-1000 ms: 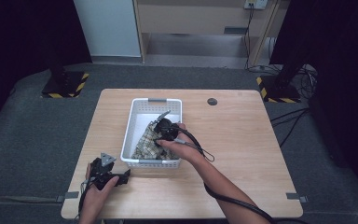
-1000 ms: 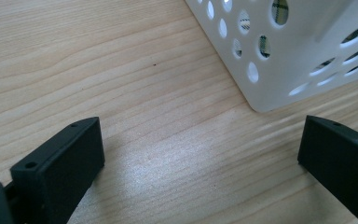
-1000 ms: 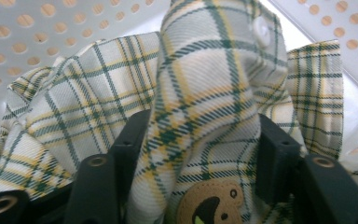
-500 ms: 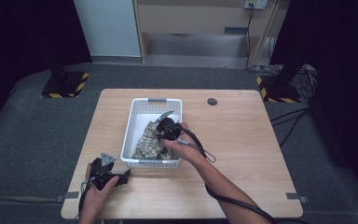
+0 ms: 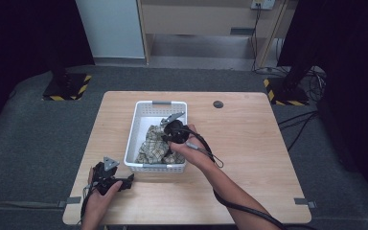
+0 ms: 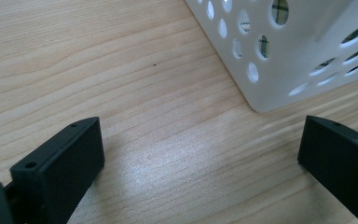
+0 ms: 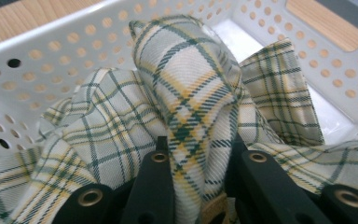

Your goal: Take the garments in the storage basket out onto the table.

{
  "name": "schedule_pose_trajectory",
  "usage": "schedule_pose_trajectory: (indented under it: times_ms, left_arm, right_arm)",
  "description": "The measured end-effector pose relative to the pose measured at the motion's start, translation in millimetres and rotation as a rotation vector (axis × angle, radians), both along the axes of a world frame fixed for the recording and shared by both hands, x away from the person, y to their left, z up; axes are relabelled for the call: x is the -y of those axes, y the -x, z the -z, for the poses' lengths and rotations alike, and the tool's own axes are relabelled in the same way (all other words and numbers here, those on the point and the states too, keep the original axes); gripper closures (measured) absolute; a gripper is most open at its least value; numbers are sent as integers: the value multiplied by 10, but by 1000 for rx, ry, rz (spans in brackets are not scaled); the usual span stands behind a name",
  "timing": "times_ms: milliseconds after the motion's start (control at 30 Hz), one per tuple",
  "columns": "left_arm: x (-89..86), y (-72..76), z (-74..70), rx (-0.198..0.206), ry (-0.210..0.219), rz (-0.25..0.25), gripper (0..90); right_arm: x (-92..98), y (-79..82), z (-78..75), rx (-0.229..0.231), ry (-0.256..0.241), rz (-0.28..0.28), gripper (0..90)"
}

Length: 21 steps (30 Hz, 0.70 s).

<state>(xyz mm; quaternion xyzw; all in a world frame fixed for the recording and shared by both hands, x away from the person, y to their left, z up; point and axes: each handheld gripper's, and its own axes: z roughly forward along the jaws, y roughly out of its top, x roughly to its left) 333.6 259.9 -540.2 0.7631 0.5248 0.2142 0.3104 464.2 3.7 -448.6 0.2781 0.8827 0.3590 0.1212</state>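
Observation:
A plaid cloth (image 5: 154, 143) in cream, green and yellow lies bunched in the near half of a white perforated basket (image 5: 143, 115) on the wooden table. My right gripper (image 5: 168, 134) reaches into the basket from its right side and is shut on a raised fold of the plaid cloth (image 7: 186, 107), pinched between its two black jaws. My left gripper (image 5: 124, 181) rests low on the table near the front left corner, its jaws spread wide with nothing between them. The basket's corner (image 6: 279, 60) stands just ahead of it.
A small dark round disc (image 5: 218, 104) sits near the table's far edge. The right gripper's cable (image 5: 211, 153) trails along the forearm. Bare wooden tabletop (image 5: 249, 153) stretches to the right of the basket. Tape marks the front corners.
The right gripper has shifted slightly inside the basket while keeping hold of the cloth fold. The left gripper stays where it was.

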Motion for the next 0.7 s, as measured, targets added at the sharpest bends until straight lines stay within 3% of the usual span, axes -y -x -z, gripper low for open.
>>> schedule_pose_trajectory:
  times_ms: [367, 700]
  left_arm:
    - [-1, 0, -1, -1, -1, 1, 0]
    - [-1, 0, -1, -1, -1, 1, 0]
  right_arm:
    - [158, 53, -205, 6, -85, 0, 813]
    - [261, 120, -437, 38, -119, -8, 813]
